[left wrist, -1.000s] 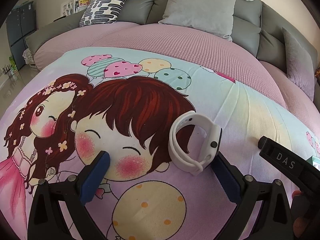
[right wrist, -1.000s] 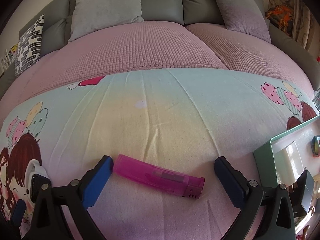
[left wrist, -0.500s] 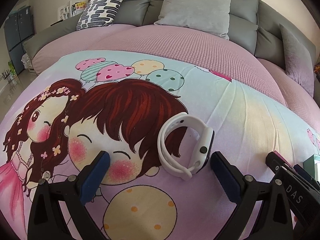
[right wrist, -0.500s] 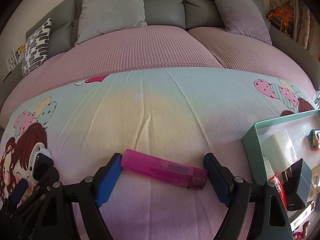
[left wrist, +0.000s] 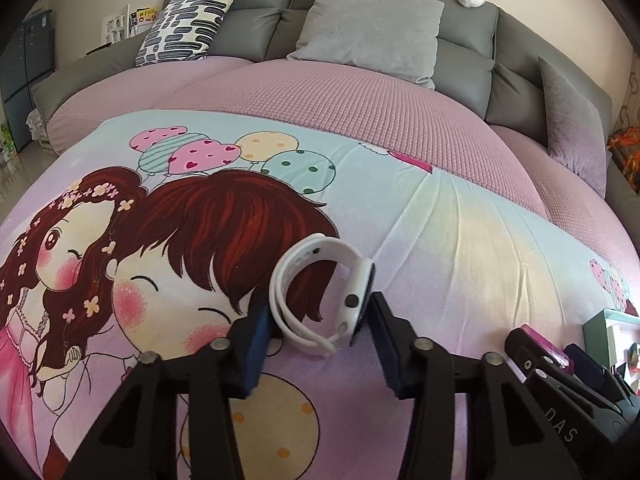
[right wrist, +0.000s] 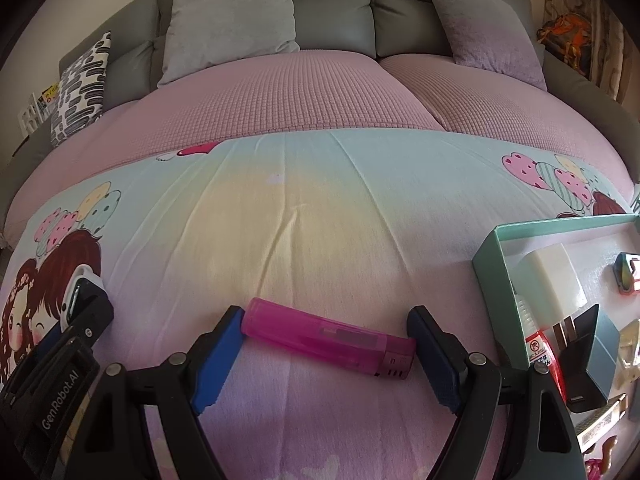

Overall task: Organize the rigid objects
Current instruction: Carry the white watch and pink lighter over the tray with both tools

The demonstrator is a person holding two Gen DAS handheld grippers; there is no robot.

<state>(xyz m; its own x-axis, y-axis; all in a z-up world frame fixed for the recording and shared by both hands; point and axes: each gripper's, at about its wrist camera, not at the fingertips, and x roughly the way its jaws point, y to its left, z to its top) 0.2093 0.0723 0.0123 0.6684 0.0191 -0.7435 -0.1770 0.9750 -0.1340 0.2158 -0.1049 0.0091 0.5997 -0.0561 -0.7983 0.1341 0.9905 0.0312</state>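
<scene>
A white smartwatch [left wrist: 320,300] with a looped strap lies on the cartoon-print sheet [left wrist: 460,248]. My left gripper [left wrist: 316,338] has closed in around it, both blue pads touching its sides. A pink lighter [right wrist: 330,338] lies flat on the sheet in the right wrist view. My right gripper [right wrist: 326,354] spans it lengthwise, its pads against both ends. The watch and left gripper also show at the left edge of the right wrist view [right wrist: 82,292].
A teal box [right wrist: 496,276] at the right holds a white charger [right wrist: 556,280], a dark block [right wrist: 592,352] and several small items. Grey sofa cushions [left wrist: 372,28] and a patterned pillow [left wrist: 188,20] line the back of the pink mattress cover.
Both grippers moved forward and narrowed. The left jaws closed from wide open onto the watch. The right jaws closed onto the ends of the lighter.
</scene>
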